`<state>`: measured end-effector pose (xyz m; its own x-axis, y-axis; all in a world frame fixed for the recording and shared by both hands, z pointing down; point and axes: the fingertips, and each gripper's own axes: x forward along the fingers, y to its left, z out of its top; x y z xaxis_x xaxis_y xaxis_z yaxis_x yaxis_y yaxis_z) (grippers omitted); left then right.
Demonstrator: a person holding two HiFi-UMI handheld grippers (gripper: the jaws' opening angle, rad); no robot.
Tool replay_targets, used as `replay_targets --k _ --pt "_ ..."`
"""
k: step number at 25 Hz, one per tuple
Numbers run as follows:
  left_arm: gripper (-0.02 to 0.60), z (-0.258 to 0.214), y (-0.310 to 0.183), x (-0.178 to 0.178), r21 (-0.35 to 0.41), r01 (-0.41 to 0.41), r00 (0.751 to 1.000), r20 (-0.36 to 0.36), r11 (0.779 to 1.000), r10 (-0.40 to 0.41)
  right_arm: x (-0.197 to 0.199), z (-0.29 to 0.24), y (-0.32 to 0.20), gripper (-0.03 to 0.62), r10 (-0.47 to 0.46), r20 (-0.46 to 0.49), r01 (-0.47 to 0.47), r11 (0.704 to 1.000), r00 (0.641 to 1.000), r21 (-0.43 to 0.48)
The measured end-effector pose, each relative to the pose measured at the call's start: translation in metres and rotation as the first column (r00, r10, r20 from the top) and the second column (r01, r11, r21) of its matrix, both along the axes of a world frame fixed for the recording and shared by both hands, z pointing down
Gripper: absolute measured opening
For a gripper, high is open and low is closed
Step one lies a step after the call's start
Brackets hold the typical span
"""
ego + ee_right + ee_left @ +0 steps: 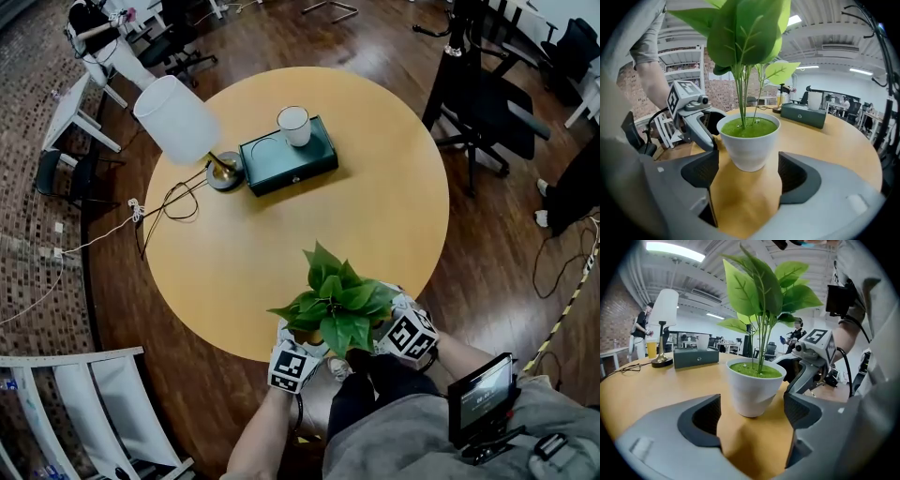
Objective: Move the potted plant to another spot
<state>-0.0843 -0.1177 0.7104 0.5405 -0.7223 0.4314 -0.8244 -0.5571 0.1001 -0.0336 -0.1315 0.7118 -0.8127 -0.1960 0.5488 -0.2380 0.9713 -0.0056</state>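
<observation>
The potted plant (336, 305), green leaves in a white pot (752, 387), stands upright on the round wooden table (281, 244) close to its near edge. My left gripper (305, 345) is at the pot's left and my right gripper (382, 326) at its right, both low over the table edge and partly hidden by leaves. In the left gripper view the open jaws (752, 414) face the pot from just short of it, not touching. The right gripper view shows the same: jaws (747, 172) wide apart, the pot (749, 145) just ahead of them. Each gripper sees the other beyond the pot.
A white-shaded lamp (178, 120) and a teal box (287, 156) with a white cup (293, 126) on it sit at the table's far side. The lamp's cable (173, 202) trails off the left edge. Office chairs (487, 94) stand at the right, a white rack (94, 403) at the lower left.
</observation>
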Motion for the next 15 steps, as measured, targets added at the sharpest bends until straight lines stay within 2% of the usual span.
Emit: replay_targets --k 3,6,9,12,15 --pt "0.433 -0.003 -0.009 0.002 0.018 -0.073 0.997 0.030 0.997 0.073 -0.007 -0.001 -0.005 0.400 -0.047 -0.003 0.047 0.999 0.999 0.022" --pt "0.433 -0.007 -0.013 0.003 0.024 -0.111 0.993 0.052 0.994 0.109 -0.010 -0.005 -0.007 0.390 -0.068 -0.008 0.069 0.997 0.998 0.036" --pt "0.427 -0.002 -0.017 0.006 0.033 -0.137 0.989 0.057 0.990 0.135 -0.011 -0.001 -0.010 0.385 -0.094 -0.006 0.094 0.994 0.996 0.047" --pt "0.370 -0.005 -0.017 0.009 0.037 -0.148 0.988 0.050 0.988 0.146 -0.011 -0.003 -0.010 0.350 -0.101 -0.003 0.101 0.994 0.995 0.045" --pt "0.368 -0.012 -0.014 0.008 0.035 -0.140 0.990 0.041 0.990 0.139 -0.012 -0.009 -0.009 0.345 -0.101 0.003 0.101 0.994 0.995 0.035"
